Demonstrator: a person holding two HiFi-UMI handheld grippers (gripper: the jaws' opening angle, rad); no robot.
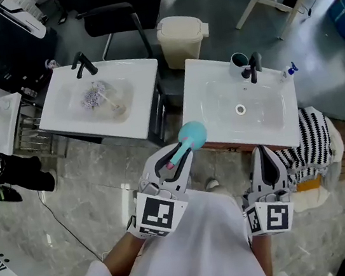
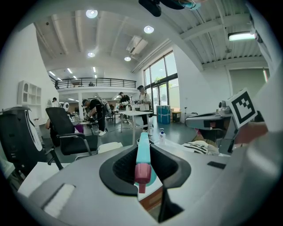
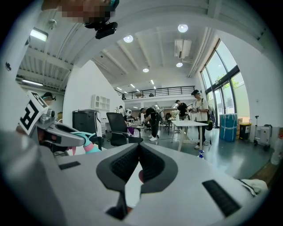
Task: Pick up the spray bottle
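A small spray bottle [image 1: 289, 70] with a blue top stands on the far right corner of the right white sink [image 1: 211, 118]. It also shows as a tiny bottle [image 2: 162, 134] ahead of the left jaws, and as a small bottle [image 3: 201, 154] in the right gripper view. My left gripper [image 1: 178, 152] is shut on a teal brush [image 1: 191, 135] with a pink end [image 2: 142, 172], held over the sink's near left edge. My right gripper [image 1: 265, 154] hovers at the sink's near right edge, jaws together and holding nothing [image 3: 138, 152].
A second white sink [image 1: 144, 74] at the left has a black faucet [image 1: 83, 65] and a purple-white item in its basin. A dark cup [image 1: 239, 61] and black faucet [image 1: 253, 66] stand on the right sink. A striped cloth [image 1: 311, 139], a bin [image 1: 180, 36] and a black chair [image 1: 118, 13] surround them.
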